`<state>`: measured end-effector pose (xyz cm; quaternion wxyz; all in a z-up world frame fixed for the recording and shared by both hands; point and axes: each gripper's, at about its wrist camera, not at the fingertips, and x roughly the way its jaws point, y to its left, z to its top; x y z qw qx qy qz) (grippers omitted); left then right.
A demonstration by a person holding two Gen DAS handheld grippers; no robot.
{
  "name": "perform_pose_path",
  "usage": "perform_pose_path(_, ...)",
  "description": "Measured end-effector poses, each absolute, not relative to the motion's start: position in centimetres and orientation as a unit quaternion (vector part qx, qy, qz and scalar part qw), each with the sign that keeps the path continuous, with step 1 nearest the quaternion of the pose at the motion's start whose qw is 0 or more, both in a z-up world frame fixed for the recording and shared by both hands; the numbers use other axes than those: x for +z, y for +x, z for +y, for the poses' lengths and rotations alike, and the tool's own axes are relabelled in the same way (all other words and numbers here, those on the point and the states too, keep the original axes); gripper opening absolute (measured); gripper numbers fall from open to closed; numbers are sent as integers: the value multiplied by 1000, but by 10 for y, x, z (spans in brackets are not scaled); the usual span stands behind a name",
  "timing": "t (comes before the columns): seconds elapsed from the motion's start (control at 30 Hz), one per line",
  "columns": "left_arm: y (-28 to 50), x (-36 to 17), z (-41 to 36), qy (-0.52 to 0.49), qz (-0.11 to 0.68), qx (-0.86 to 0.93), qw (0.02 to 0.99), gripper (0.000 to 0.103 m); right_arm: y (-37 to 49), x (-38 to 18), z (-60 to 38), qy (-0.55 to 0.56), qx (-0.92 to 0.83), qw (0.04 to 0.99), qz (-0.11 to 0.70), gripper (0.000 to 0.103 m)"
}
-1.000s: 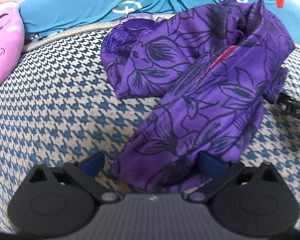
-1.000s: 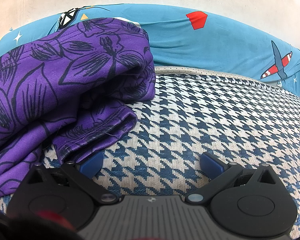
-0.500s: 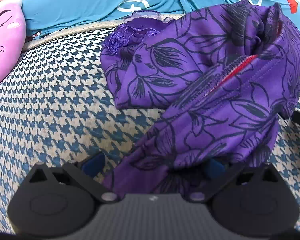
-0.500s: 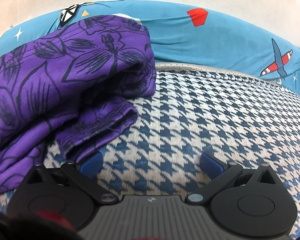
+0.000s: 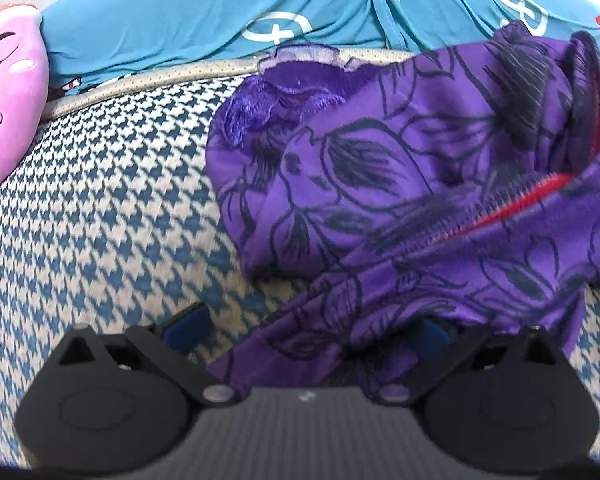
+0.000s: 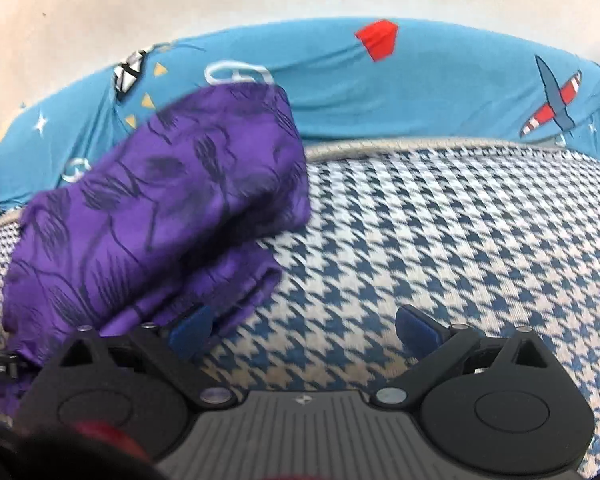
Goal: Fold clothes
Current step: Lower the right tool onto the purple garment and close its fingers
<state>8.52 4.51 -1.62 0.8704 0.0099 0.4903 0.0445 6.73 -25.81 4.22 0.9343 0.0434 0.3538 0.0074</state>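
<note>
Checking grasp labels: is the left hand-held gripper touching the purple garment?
Touching. Left wrist view: purple garment drapes over the left hand-held gripper, covering one finger.

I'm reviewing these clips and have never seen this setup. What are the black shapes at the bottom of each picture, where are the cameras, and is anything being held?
No robot here: a person carries a handheld two-finger gripper in each hand, each with a camera looking along its blue-padded fingers. The black shapes are the gripper bodies. In the left wrist view, the left gripper is open, with a crumpled purple floral garment draped between its fingers and hiding part of one. In the right wrist view, the right gripper is open, holding nothing, beside the same garment. All lies on a houndstooth surface, with blue printed fabric behind and a pink plush toy nearby.
</note>
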Motion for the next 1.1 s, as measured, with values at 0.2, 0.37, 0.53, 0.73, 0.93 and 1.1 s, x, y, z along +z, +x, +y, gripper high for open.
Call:
perform_pose_path(0.2, 108, -15, 45, 13, 477, 47, 878, 103, 67, 48, -243, 30, 28, 941, 337, 93)
perform_pose_path(0.37, 121, -12, 43, 12, 471, 56, 880, 103, 71, 59, -236, 46, 40, 945, 323, 90)
perform_pose_path(0.53, 97, -6, 27, 45, 488, 26, 872, 103, 73, 69, -232, 62, 48, 949, 306, 89)
perform_pose_path(0.73, 67, 7, 25, 59, 480, 5, 875, 103, 78, 77, -232, 90, 53, 950, 294, 89)
perform_pose_path(0.93, 55, 16, 40, 38, 484, 13, 874, 103, 89, 79, -236, 151, 46, 945, 286, 90)
perform_pose_path(1.1, 42, 26, 51, 36, 476, 25, 879, 103, 105, 70, -236, 180, 30, 938, 294, 91)
